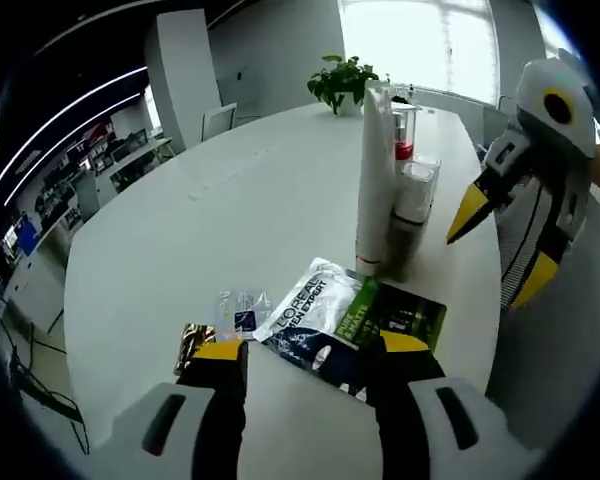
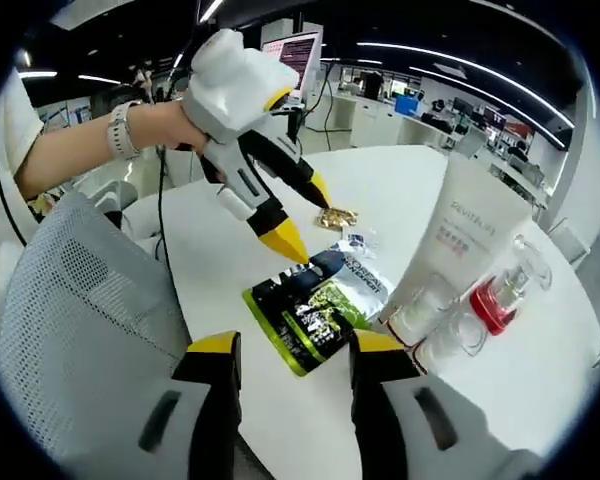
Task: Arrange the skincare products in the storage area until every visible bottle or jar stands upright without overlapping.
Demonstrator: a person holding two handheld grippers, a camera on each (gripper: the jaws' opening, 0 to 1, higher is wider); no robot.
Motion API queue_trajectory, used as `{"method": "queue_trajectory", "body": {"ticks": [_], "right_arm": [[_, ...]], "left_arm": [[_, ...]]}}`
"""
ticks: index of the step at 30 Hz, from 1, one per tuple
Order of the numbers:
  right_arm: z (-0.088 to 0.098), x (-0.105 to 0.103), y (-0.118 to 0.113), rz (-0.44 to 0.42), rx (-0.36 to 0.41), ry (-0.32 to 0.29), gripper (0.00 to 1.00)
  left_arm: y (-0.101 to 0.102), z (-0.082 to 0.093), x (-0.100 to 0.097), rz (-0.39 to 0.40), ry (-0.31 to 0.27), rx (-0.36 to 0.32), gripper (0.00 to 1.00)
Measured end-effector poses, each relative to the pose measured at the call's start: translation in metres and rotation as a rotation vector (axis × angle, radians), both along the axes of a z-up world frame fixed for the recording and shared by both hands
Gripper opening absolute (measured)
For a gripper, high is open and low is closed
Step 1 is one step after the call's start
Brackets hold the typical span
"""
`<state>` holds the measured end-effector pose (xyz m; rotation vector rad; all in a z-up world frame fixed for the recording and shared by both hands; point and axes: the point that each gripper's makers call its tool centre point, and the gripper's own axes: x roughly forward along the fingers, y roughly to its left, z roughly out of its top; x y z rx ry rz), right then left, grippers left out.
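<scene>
On the white table [image 1: 180,250], going from left to right, the left gripper [image 2: 300,220] is hovering open and empty over the flat sachets [image 2: 320,300], the white tube [image 2: 460,235] is standing upright touching small jars [image 2: 450,335] near the table edge, and the right gripper [image 1: 500,235] is waiting open, holding nothing.

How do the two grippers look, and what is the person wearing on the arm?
Both grippers have white plastic bodies, black jaws and yellow tips. The left gripper shows this in the right gripper view, and the right gripper in the left gripper view. The person's wrist carries a pale band; a white short sleeve covers the upper arm.
</scene>
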<state>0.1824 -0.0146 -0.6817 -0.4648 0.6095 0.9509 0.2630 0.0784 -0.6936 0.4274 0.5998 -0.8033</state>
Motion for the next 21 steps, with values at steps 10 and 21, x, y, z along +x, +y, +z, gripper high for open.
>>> {"method": "queue_trajectory", "body": {"ticks": [10, 21], "right_arm": [[0.019, 0.002, -0.039, -0.161, 0.032, -0.046, 0.68], [0.029, 0.007, -0.072, -0.239, 0.028, -0.083, 0.87]], "left_arm": [[-0.005, 0.025, -0.027, 0.011, -0.050, -0.022, 0.74], [-0.007, 0.040, -0.053, 0.027, -0.078, -0.039, 0.95]]}}
